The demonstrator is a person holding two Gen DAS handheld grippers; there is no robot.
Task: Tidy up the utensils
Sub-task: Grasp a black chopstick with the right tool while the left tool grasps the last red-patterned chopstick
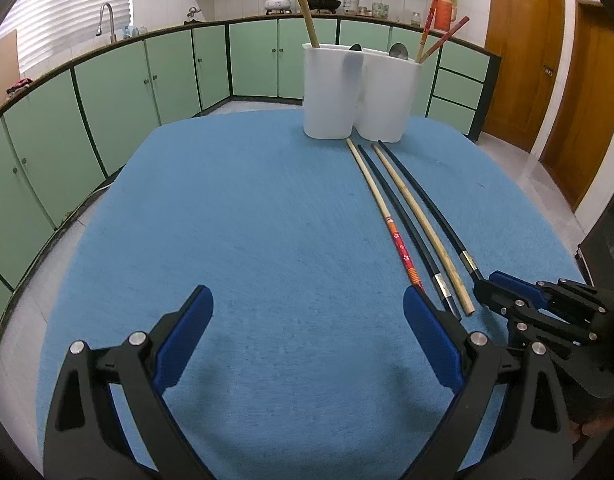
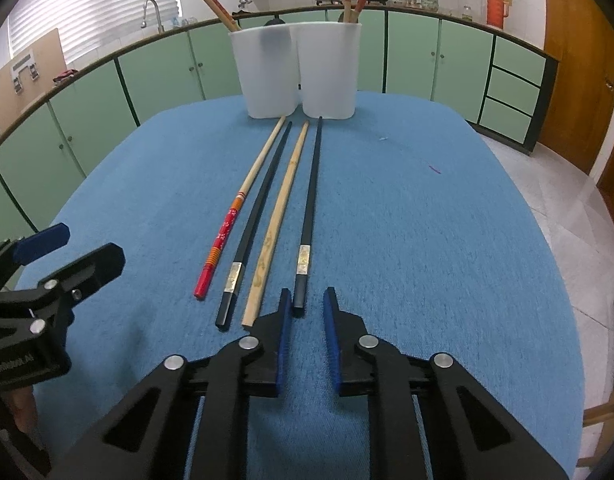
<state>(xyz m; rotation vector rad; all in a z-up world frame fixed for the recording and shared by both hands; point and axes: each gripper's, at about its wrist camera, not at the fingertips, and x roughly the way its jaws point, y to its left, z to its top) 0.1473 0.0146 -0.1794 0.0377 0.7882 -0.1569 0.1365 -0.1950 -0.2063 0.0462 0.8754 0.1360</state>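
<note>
Four chopsticks lie side by side on the blue cloth [image 2: 427,240]: a pale one with a red patterned end [image 2: 243,196], a black one [image 2: 259,208], a bamboo one [image 2: 279,208] and a second black one with a silver band [image 2: 309,216]. My right gripper [image 2: 307,306] stands narrowly open astride the near end of that second black chopstick, with a gap showing beside its right pad. My left gripper [image 1: 307,308] is wide open over bare cloth, left of the row. Two white holders [image 2: 265,72] [image 2: 329,68] stand at the far end and hold chopsticks and spoons.
The blue cloth covers a rounded table that ends just behind the holders. Green kitchen cabinets run along the back and left, with a sink tap [image 1: 107,20] and pots on the counter. Wooden doors [image 1: 523,60] are at the right.
</note>
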